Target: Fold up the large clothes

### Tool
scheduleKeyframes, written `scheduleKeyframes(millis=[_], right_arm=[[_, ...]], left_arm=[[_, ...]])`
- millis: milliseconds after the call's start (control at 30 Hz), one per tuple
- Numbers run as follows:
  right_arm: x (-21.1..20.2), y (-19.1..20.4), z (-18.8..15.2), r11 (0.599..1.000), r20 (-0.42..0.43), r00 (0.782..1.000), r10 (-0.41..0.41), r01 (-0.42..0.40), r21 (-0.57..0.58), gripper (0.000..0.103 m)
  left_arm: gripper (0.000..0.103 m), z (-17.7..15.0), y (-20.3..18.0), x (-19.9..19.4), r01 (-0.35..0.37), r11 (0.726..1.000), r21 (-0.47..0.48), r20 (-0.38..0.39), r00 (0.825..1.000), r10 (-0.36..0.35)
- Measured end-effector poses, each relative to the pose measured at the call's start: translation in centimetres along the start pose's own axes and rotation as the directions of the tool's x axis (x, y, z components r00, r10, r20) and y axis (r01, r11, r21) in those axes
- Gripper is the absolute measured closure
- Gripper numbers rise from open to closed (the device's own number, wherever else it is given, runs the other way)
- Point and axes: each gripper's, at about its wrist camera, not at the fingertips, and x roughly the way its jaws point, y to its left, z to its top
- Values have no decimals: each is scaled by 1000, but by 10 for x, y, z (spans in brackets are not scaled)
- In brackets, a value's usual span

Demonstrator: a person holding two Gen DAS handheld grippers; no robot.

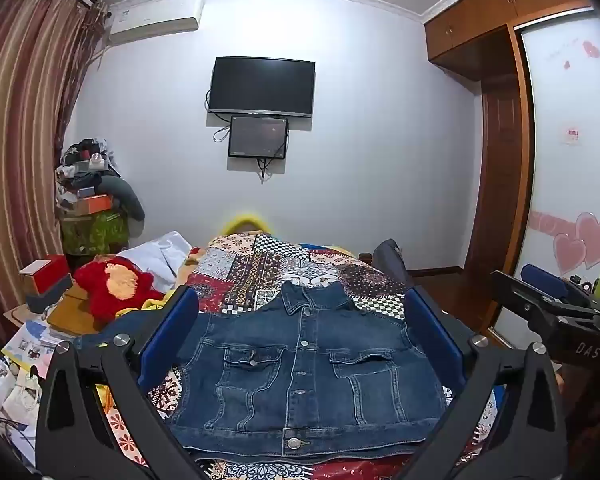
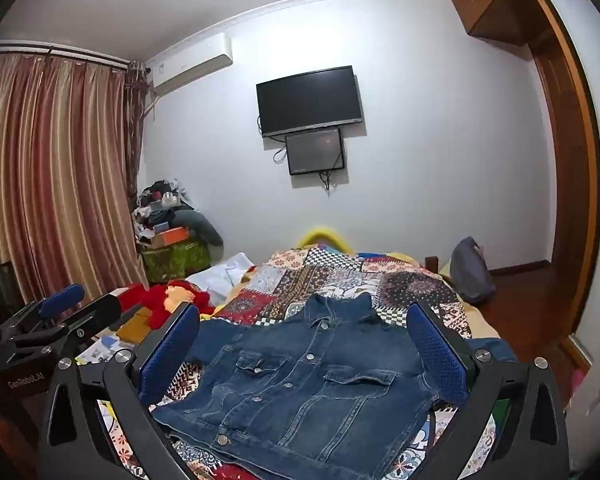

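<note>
A blue denim jacket (image 1: 300,368) lies flat, front up and buttoned, on the patchwork bedspread (image 1: 268,268); its collar points away from me. It also shows in the right wrist view (image 2: 300,384). Its sleeves spread out to both sides, partly hidden behind the fingers. My left gripper (image 1: 300,344) is open and empty, hovering above the jacket's near hem. My right gripper (image 2: 304,352) is open and empty, also above the jacket. The right gripper's body shows at the right edge of the left wrist view (image 1: 548,312). The left gripper's body shows at the left edge of the right wrist view (image 2: 48,324).
A red plush toy (image 1: 116,288), boxes and papers (image 1: 32,344) crowd the bed's left side. A white cloth (image 1: 160,256) lies beyond them. A grey bag (image 2: 470,272) stands at the bed's far right. A wardrobe (image 1: 508,160) stands on the right, curtains (image 1: 16,140) on the left.
</note>
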Motion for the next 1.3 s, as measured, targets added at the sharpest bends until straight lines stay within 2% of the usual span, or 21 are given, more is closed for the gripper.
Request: scheduleKeyframes(millis=[267, 433, 933, 1300], right_arm=[[4, -3, -4, 1000, -12, 1000, 1, -1, 2, 0], [0, -2, -2, 1000, -11, 1000, 0, 0, 3, 0], [4, -4, -1, 1000, -23, 1000, 1, -1, 7, 0], [7, -3, -4, 1000, -24, 1000, -1, 1, 5, 0]], left_arm=[[0, -2, 4, -6, 1, 1000, -6, -20, 1000, -1], [0, -4, 6, 7, -14, 1000, -10, -45, 999, 13], [0, -13, 8, 9, -9, 1000, -16, -45, 999, 8], [0, -7, 6, 8, -10, 1000, -12, -45, 999, 9]])
